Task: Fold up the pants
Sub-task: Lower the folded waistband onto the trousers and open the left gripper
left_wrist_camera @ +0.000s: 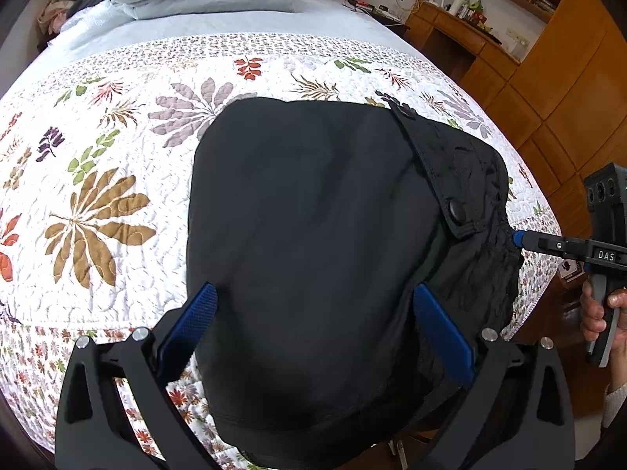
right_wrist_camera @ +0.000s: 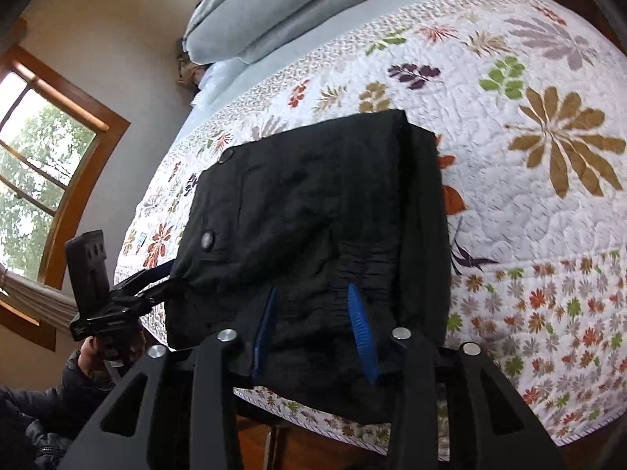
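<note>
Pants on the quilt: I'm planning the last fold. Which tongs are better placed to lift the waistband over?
Right, probably. The right tongs meet the gathered waistband edge of the pants, while the left tongs straddle the thick folded end.

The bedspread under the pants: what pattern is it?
The bedspread is white quilting printed with leaves and flowers in brown, green, red and purple, clearest in the left wrist view.
</note>
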### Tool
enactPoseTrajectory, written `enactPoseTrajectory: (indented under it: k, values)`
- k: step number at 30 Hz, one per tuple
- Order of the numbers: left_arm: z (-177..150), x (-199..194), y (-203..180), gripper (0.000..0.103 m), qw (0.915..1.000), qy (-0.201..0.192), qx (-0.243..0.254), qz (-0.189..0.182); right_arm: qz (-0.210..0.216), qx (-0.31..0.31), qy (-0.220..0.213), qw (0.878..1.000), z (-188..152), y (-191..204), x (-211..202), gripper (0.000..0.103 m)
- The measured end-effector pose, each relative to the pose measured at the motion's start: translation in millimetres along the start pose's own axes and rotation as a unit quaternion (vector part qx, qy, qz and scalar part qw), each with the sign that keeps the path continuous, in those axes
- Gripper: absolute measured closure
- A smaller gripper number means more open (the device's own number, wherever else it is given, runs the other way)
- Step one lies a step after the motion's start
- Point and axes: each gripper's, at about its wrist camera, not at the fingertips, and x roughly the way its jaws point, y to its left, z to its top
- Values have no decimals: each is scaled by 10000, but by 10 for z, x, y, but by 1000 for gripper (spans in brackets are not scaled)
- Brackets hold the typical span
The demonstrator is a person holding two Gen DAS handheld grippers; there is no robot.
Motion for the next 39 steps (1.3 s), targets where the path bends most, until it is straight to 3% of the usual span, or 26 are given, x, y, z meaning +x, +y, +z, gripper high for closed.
enactPoseTrajectory:
  k: [2, 4, 6, 10, 14, 16, 17, 18, 25, 26, 29, 31, 34, 35, 36, 39]
  values:
    - [0, -21, -8, 3, 10000, -37, 43, 51, 54, 63, -42, 10000, -16, 14, -72, 64]
    - [-1, -58, -19, 3, 9998, -93, 79, 127, -50, 2, -160, 9999, -32, 74, -173, 54]
    - [2, -93, -24, 3, 9996, -147, 127, 180, -172, -39, -252, 9995, -44, 120, -242, 34]
    - [14, -127, -46, 3, 9991, -196, 240, 304, -248, -64, -222, 9994, -71, 190, -249, 32]
    - [1, -163, -83, 3, 9981, -217, 312, 492, -626, -205, 38, 9978, -83, 193, -29, 31]
    - [6, -191, -112, 3, 9969, -254, 405, 630, -862, -308, 65, 9958, -95, 185, 49, 41]
    - [10, -214, -129, 3, 9962, -291, 452, 679, -1000, -373, 90, 9943, -100, 181, 63, 54]
    - [17, -249, -147, 3, 9953, -359, 519, 729, -997, -377, 100, 9943, -105, 165, 54, 58]
    - [57, -400, -300, 3, 9897, -635, 917, 900, -778, -371, 3, 9963, -121, 152, -81, 63]
    - [65, -407, -314, 3, 9893, -655, 944, 900, -832, -360, -29, 9959, -118, 141, -115, 84]
    - [71, -414, -327, 3, 9900, -656, 913, 853, -520, -142, -105, 9985, -103, 46, -219, 84]
    - [72, -401, -328, 3, 9906, -632, 891, 826, -561, -109, -58, 9984, -111, 28, -230, 84]
    - [54, -387, -291, 3, 9911, -579, 876, 823, -526, -11, 22, 9986, -127, 4, -210, 74]
    - [43, -384, -259, 3, 9914, -558, 843, 828, -492, 52, 55, 9988, -129, -5, -196, 55]
    - [27, -377, -185, 3, 9919, -516, 763, 874, -448, 96, 75, 9989, -135, -10, -183, 47]
    - [-10, -355, 48, 3, 9933, -382, 476, 980, -424, 112, 163, 9989, -141, -16, -100, 46]
